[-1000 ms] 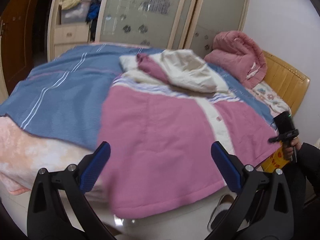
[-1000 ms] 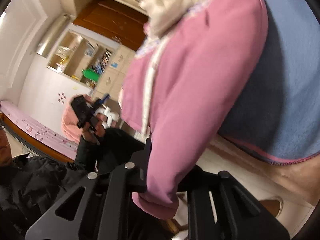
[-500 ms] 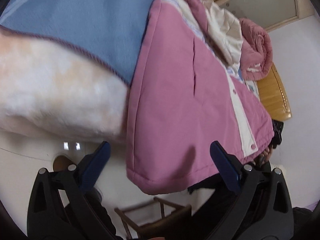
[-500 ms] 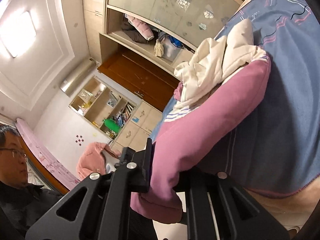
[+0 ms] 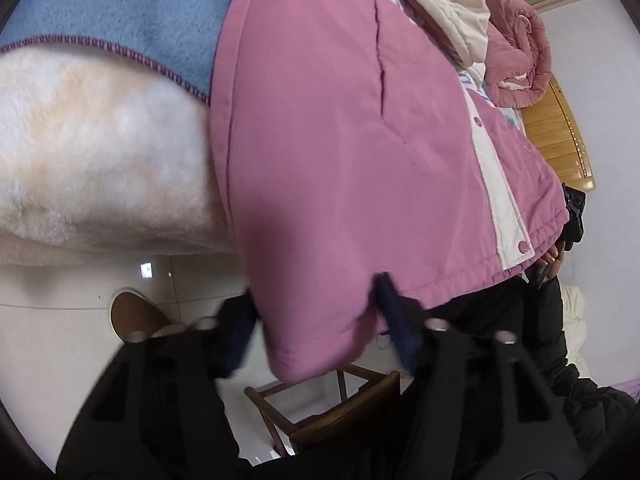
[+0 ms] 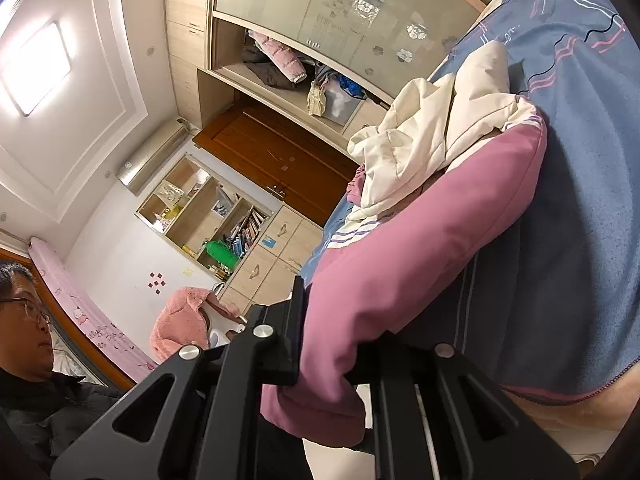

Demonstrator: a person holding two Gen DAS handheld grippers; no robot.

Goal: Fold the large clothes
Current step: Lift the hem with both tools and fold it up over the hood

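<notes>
Looking along my left gripper (image 5: 316,328), I see its two blue-padded fingers (image 5: 394,320) closing on the lower corner of the pink jacket (image 5: 340,140), with that hem corner hanging between them; the picture is blurred there, and the pads look close against the cloth without my being able to say they press it. The jacket lies spread on the blue blanket (image 5: 132,8) of the bed, its bottom edge drooping over the side past a fluffy cream blanket (image 5: 92,152). Its white front strip with snap buttons (image 5: 496,184) runs toward the far hem, and its cream lining (image 5: 448,4) is bunched at the top. A rolled pink quilt (image 5: 516,56) sits by the wooden headboard (image 5: 560,136). Below the hem stands a wooden stool (image 5: 332,412) on the pale floor, beside a brown slipper (image 5: 136,316). My right gripper (image 5: 574,216) shows small at the far hem corner. Along my right gripper (image 6: 340,364), the jaws are clamped tight on a fold of the pink jacket (image 6: 420,248), which bulges out below them. The sleeve runs up over the blue blanket (image 6: 580,160) to the cream lining (image 6: 432,128). Behind are a wardrobe (image 6: 320,20), a brown door (image 6: 272,152) and a bookshelf (image 6: 208,216).
</notes>
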